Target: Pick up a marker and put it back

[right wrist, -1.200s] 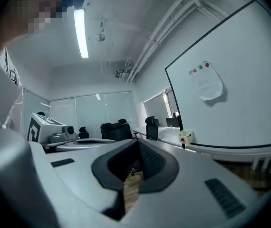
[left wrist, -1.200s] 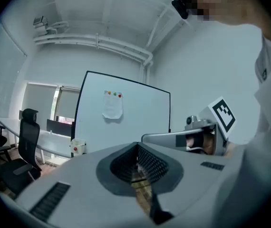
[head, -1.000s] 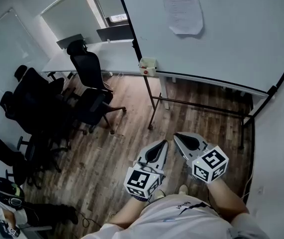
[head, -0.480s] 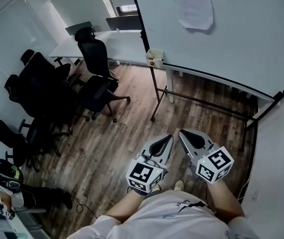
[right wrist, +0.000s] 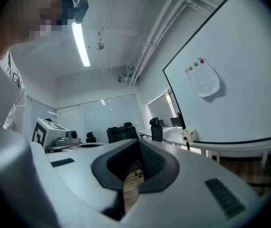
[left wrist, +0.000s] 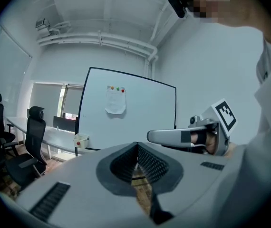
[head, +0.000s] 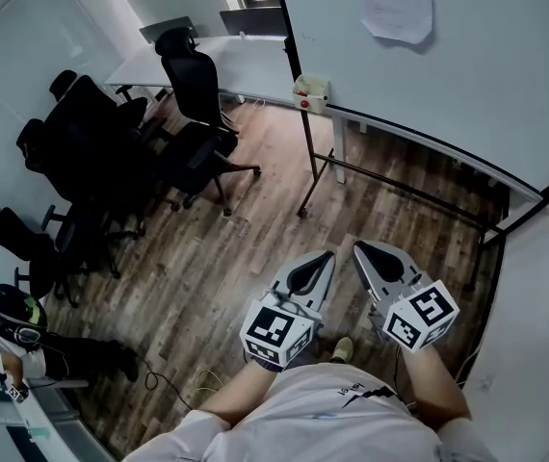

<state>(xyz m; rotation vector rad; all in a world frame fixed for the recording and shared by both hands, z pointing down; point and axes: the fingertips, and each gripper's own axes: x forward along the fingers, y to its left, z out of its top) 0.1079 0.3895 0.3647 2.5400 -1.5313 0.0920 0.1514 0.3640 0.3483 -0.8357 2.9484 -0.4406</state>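
No marker shows clearly in any view. A small cream box (head: 311, 91) with a red spot hangs on the left end of the whiteboard (head: 467, 75) ledge; it also shows as the box (left wrist: 82, 140) and the box (right wrist: 188, 136). My left gripper (head: 327, 256) and right gripper (head: 356, 246) are held side by side close to my body, well short of the board, over wooden floor. Both are shut with nothing between their jaws. In the left gripper view the jaws of the left gripper (left wrist: 136, 146) meet, with the right gripper (left wrist: 183, 137) beside them.
A sheet of paper (head: 395, 3) is pinned on the whiteboard, whose stand legs (head: 318, 162) reach onto the floor. Black office chairs (head: 91, 152) and a white desk (head: 207, 65) fill the left. A person (head: 10, 335) sits at lower left; a cable (head: 173, 383) lies nearby.
The whiteboard and its box have slid upward and to the right in the head view, with more floor showing. Both grippers stay shut, side by side before my body.
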